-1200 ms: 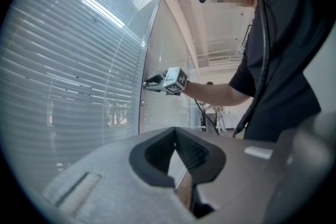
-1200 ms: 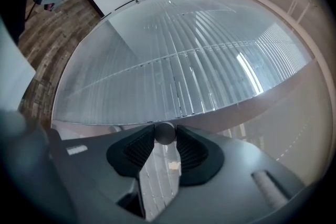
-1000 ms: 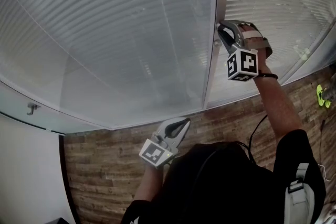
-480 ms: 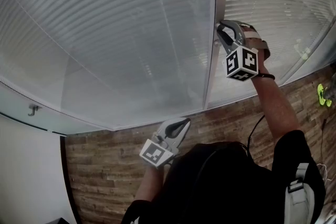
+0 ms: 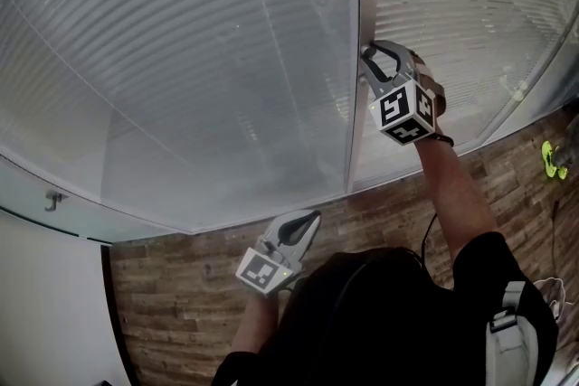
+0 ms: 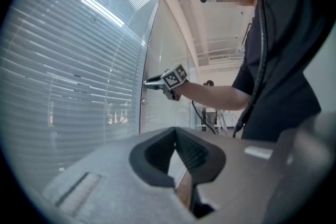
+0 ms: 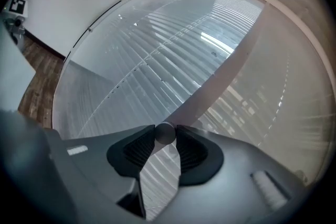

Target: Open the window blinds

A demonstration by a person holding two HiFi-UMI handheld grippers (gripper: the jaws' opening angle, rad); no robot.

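While the right gripper [image 5: 365, 57] jaws are clenched on the knob [image 7: 165, 132] on the mullion [image 5: 355, 122] beside the blinds [image 5: 181, 59], the left gripper [image 5: 310, 220] hangs low, clenched on nothing. Risk: the small round knob may slip under twisting, so the slats would not turn.

Soft daylight came through the blinds [image 5: 181, 59], brightest toward 12 o'clock in the head view; the floor [image 5: 181, 303] at 6 o'clock lay dim. Both gripper views bowed, with black corners. Glare streaked the blinds at 10 o'clock in the left one; the close knob [image 7: 165, 132] was blurred.
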